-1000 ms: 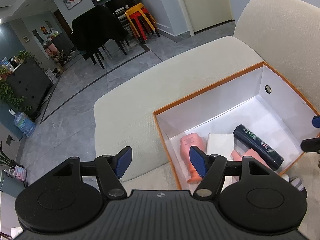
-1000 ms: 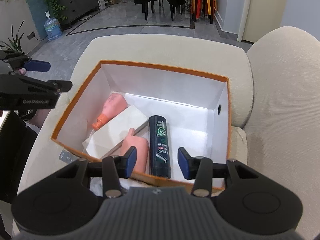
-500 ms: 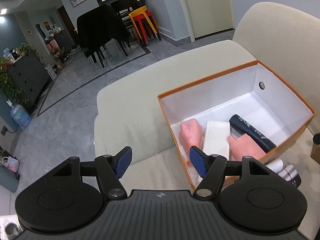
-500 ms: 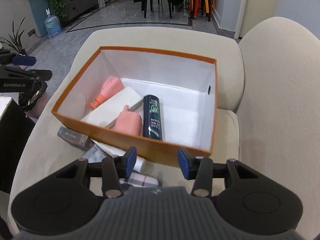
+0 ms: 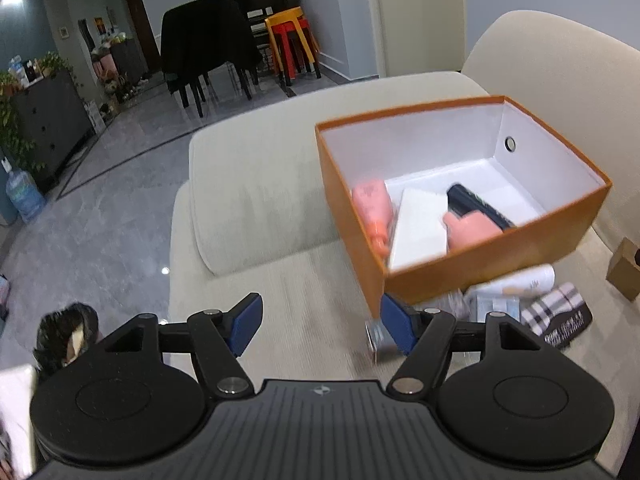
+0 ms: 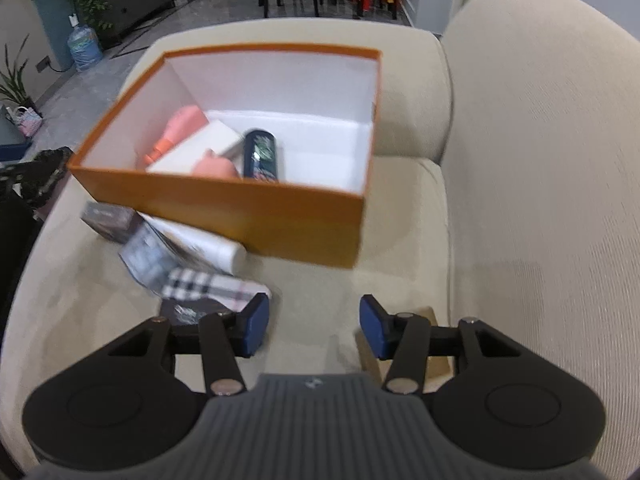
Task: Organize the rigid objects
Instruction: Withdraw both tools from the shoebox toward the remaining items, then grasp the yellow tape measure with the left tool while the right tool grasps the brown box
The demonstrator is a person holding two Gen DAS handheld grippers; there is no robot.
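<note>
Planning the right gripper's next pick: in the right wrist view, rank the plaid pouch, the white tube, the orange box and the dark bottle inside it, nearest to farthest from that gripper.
1. Plaid pouch, just ahead of the right gripper, by its left finger.
2. White tube, beyond the pouch, against the box.
3. Orange box, near wall ahead.
4. Dark bottle, lying inside the box.

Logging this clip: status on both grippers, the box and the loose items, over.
Left gripper and right gripper open, empty, fingers just widened. Orange box on sofa holds bottles. Loose pile waits against its near wall. Nothing blocking.
</note>
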